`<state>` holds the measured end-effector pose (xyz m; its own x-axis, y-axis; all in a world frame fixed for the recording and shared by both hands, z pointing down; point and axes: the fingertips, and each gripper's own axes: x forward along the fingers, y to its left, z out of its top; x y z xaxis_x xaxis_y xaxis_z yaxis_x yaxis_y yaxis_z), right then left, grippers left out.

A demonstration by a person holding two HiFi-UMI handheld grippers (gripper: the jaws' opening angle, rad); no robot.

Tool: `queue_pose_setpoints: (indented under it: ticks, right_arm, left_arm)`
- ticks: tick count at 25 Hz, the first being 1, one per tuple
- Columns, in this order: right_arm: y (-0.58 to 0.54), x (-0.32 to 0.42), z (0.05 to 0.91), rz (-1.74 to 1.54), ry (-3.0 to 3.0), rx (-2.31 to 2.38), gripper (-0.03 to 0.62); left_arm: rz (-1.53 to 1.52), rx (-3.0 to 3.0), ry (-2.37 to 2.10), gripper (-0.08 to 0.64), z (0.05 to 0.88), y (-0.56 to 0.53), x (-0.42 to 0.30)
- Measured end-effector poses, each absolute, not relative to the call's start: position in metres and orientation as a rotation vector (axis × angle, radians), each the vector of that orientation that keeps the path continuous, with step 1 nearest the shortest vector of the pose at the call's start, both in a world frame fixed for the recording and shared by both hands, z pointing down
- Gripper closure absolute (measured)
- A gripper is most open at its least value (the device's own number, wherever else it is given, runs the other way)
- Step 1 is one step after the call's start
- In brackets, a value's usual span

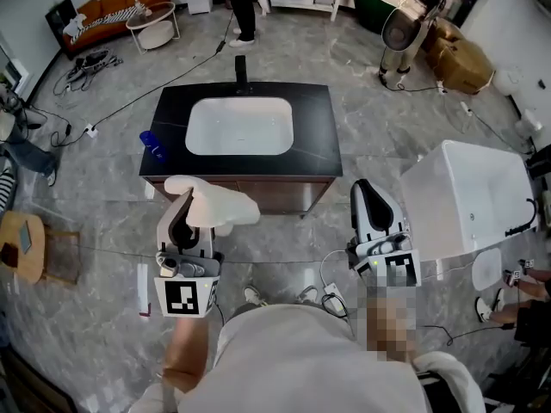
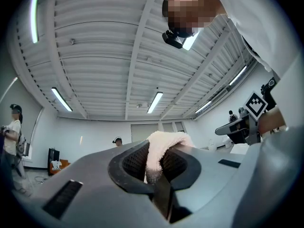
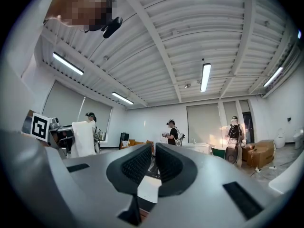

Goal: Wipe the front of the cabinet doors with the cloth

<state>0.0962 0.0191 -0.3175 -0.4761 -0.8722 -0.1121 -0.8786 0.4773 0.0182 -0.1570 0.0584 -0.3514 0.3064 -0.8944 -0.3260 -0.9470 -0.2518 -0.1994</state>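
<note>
We are standing in front of the cabinet [image 1: 277, 194] and holding one gripper in each hand. The left gripper [image 1: 183, 203] is pointing up and its fingers are squeezing the cloth [image 1: 215, 205]. The cloth is white and fluffy. It is sticking out over the tips of the fingers and flopping to the right. In the left gripper view the cloth [image 2: 160, 150] is sitting right between the two dark pads, which are pressing on it from both sides, with the ceiling lights showing far behind it. The cloth is up in the air on our side of the cabinet, near the brown doors.

The right gripper [image 1: 368, 189] is pointing up too, just beside the cabinet's right corner. In the right gripper view its fingers [image 3: 137, 164] are sitting close together and nothing is being held between them.

The cabinet is carrying a black desk [image 1: 317, 114] on top with a white sink [image 1: 239, 126] in it. A small blue thing [image 1: 152, 144] is lying on the left edge of the desk. A big white tub [image 1: 469, 196] is standing on the floor to our right.
</note>
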Motion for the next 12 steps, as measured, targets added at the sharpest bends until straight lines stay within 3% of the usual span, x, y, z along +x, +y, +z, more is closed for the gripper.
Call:
queue_pose_setpoints:
  ticks: [12]
  right_arm:
    - [0.021, 0.103, -0.329, 0.124, 2.611, -1.53, 0.538]
  left_arm:
    - [0.21, -2.19, 1.635, 0.508, -0.367, 0.062, -0.147]
